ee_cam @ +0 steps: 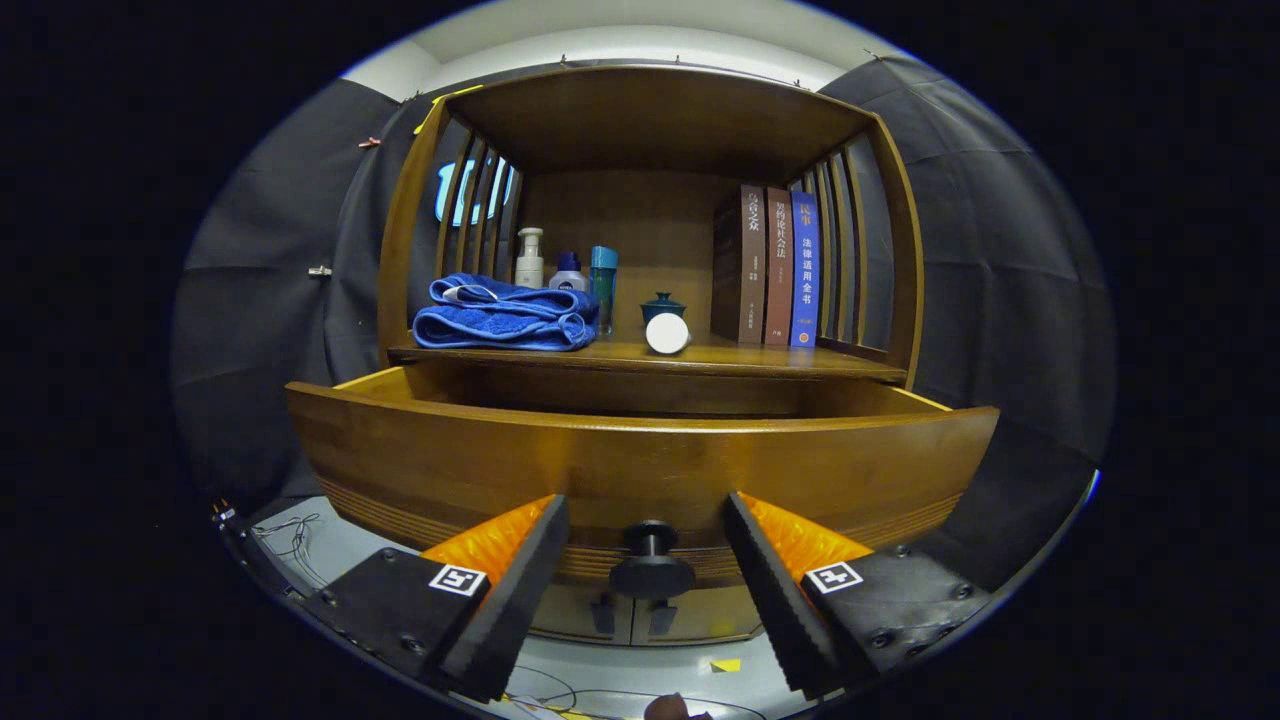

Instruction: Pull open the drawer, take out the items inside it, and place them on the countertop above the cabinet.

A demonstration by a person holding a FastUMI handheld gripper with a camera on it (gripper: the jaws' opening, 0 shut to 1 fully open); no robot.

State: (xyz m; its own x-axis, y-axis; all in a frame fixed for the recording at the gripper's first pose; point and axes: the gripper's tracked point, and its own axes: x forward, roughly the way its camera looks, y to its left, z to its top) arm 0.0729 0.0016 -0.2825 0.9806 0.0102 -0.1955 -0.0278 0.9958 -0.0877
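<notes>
Two fingers of the gripper stand wide apart, holding nothing. Drawer is pulled out; its knob sits between them at 6 o'clock.

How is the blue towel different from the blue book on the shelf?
The blue towel is soft and folded, lying flat; the blue book is stiff and stands upright. The towel sits at one end of the shelf, in front of the bottles; the book stands at the other end, beside two brown books. Both are blue and rest on the countertop above the open drawer. The gripper has its fingers open, either side of the drawer knob.
</notes>
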